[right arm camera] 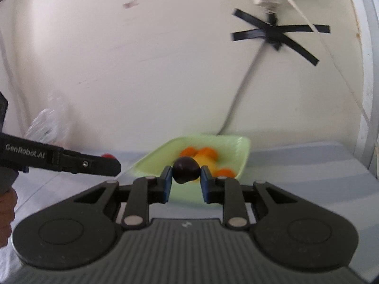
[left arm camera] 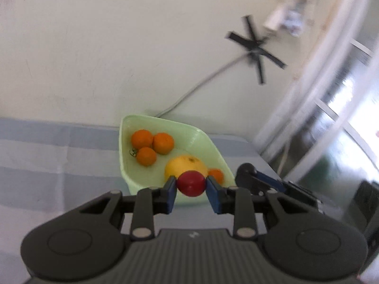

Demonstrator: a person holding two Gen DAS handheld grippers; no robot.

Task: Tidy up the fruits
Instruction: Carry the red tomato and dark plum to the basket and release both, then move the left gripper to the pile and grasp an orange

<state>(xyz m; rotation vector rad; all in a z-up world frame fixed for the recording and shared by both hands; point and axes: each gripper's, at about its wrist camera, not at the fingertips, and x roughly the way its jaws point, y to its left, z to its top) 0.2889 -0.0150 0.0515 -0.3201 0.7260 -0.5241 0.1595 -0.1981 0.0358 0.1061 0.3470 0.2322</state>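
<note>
Left tool (left arm camera: 191, 184) gripping red fruit (left arm camera: 191, 183), green bowl (left arm camera: 201, 137)

Blurred oranges (right arm camera: 200, 152) behind dark fruit (right arm camera: 186, 170)

Wall (left arm camera: 94, 47): off-white, scuffed. Black tape strips (left arm camera: 257, 47) cross on it, fixing a grey cable (left arm camera: 201, 82) that runs down behind the bed. Sheet (left arm camera: 35, 165): blue and white stripes. Clear plastic bag (right arm camera: 49, 120) against the wall. Window (left arm camera: 343, 99) at the right.
</note>
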